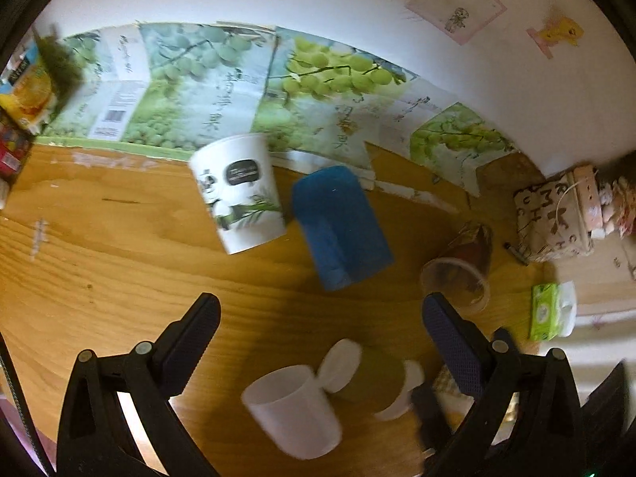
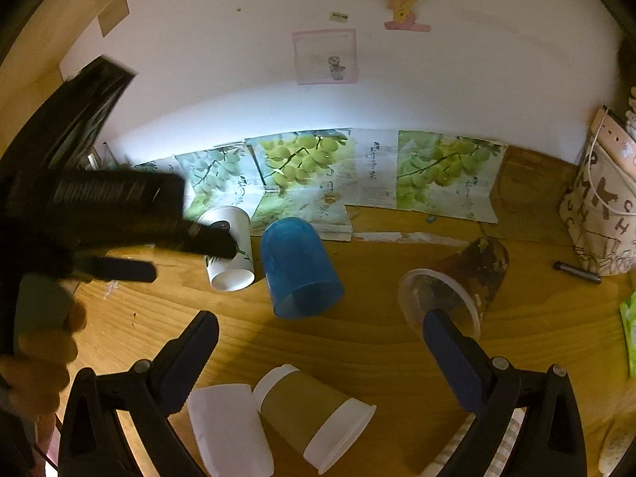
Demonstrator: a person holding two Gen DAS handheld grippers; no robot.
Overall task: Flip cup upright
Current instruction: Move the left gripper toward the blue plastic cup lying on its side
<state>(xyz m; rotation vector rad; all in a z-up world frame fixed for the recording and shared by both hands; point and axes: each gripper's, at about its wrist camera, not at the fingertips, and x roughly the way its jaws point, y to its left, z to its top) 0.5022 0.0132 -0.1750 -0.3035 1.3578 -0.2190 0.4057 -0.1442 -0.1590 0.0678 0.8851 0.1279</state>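
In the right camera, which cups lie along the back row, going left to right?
White paper cup with a panda print → blue plastic cup → clear plastic cup with dark residue, all lying on their sides.

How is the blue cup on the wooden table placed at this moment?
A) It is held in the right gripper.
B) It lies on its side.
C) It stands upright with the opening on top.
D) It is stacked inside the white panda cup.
B: the blue cup lies tipped over on the table, its open mouth facing the camera, apart from both grippers.
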